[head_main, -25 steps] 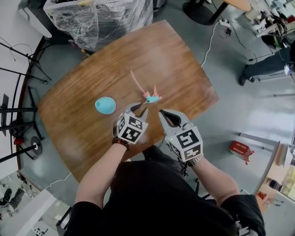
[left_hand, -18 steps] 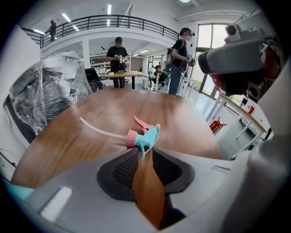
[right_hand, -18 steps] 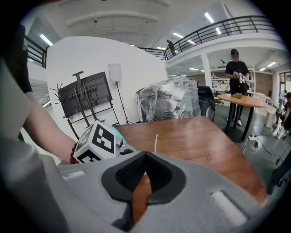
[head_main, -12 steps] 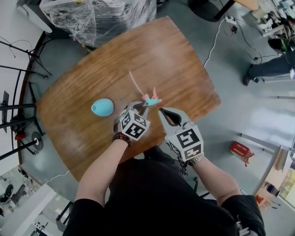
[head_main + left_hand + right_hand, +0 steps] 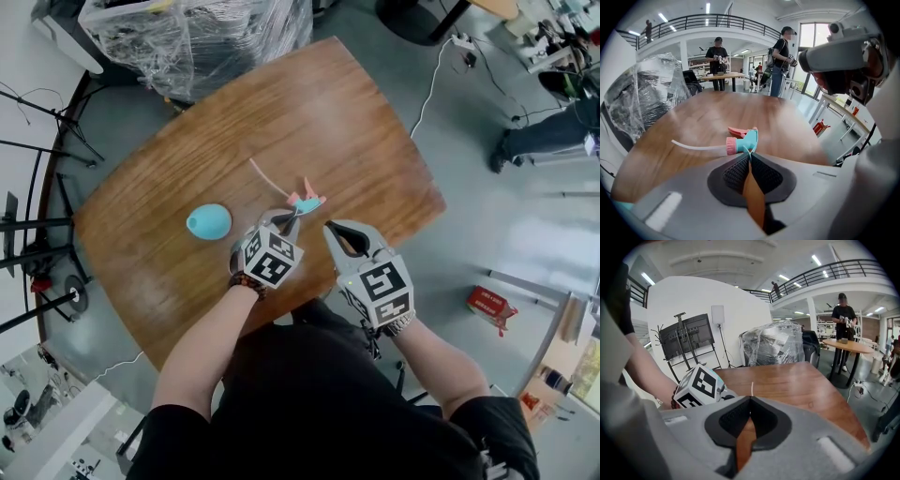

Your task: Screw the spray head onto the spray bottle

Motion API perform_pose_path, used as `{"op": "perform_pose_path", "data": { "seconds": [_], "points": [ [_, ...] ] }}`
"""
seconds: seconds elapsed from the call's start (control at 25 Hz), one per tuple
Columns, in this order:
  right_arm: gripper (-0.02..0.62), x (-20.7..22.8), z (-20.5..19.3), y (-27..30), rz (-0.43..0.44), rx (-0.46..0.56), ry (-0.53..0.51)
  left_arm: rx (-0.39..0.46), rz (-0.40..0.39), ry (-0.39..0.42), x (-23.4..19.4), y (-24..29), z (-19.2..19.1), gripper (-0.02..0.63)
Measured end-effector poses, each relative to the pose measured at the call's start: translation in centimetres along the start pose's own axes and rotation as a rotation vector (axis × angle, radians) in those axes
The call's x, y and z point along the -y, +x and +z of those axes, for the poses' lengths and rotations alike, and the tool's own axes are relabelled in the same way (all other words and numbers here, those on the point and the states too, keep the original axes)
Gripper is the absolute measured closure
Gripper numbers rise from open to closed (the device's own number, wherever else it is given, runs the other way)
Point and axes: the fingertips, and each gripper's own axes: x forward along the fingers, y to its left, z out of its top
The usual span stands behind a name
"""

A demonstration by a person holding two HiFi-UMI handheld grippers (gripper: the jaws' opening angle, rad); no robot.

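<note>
Head view: we see L claw (image 5: 287, 218) just closed, tips pinching the teal-and-pink spray head (image 5: 307, 201), its tube (image 5: 267, 176) pointing away over the worktop (image 5: 356, 122). R claw (image 5: 330, 228) is closed tight w/ nothing in it, just beside. Teal bottle (image 5: 208, 221) lies apart on the worktop, left of L claw.
</note>
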Motion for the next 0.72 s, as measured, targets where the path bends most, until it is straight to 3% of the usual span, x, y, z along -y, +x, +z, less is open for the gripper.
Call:
{"op": "perform_pose_path", "data": {
  "seconds": [0.36,0.4,0.48,0.72],
  "points": [
    [0.600,-1.1,1.3,-0.3,-0.001,-0.016,-0.135,0.118,-0.135,-0.106,0.7,-4.1,3.5,0.579],
    [0.552,-1.2,1.4,-0.3,0.000,-0.020,-0.157,0.127,-0.155,-0.124,0.9,-4.8,4.0,0.580],
    [0.536,-1.3,1.8,-0.4,-0.002,-0.029,-0.210,0.144,-0.194,-0.159,1.1,-6.0,4.7,0.580],
    [0.466,-2.9,2.9,-0.8,-0.019,-0.063,-0.548,0.207,-0.289,-0.238,1.4,-9.4,6.4,0.580]
  ]
}}
